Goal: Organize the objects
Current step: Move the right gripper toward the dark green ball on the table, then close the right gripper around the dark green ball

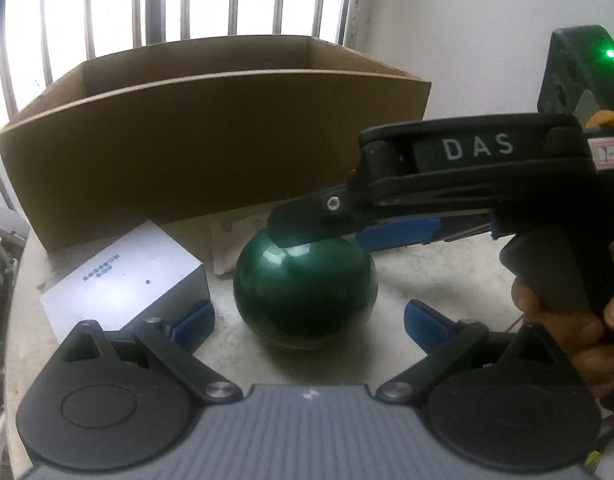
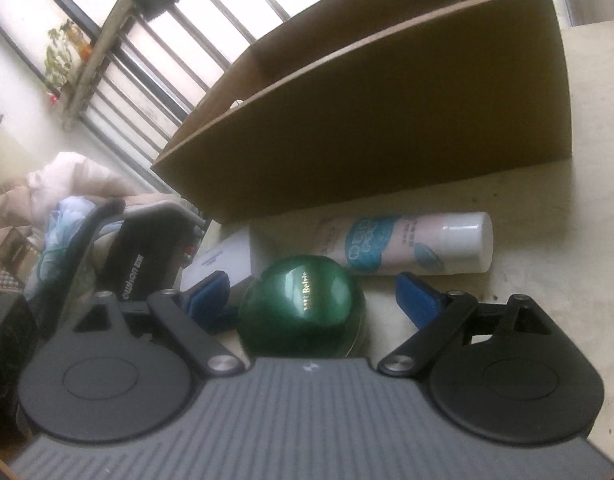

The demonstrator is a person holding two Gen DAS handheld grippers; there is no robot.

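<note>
A glossy green ball-shaped container (image 1: 305, 294) sits on the pale tabletop (image 1: 447, 280), dead centre in both wrist views. The left gripper (image 1: 307, 316) frames it with blue pads (image 1: 195, 318) at 9 and 3 o'clock, spread wide and clear of its sides. The right gripper (image 2: 313, 298) does the same from its own angle — its pads (image 2: 417, 294) also stand apart from the container, holding nothing.

Only the left view shows the right gripper from outside (image 1: 307, 236): it enters from 3 o'clock, lettered "DAS", with the person's hand (image 1: 567, 320) on the grip, and its black finger (image 1: 303, 226) lies over the container's top at 12 o'clock. Whether it touches the surface I cannot tell. The same view shows a grey-white box (image 1: 123, 276) at 9 o'clock of the container.

Only the right view shows gold lettering on the container — too blurred to read in full — and a white tube with blue print (image 2: 411, 246) lying on its side at 1 o'clock, just behind the container. A white box (image 2: 227, 256) at 11 o'clock is partly hidden by the left pad.

An open cardboard box (image 1: 211, 140) stands behind everything at 12 o'clock; its inside is mostly hidden by the near wall. The container's base is cut off by the gripper body in the right view.
</note>
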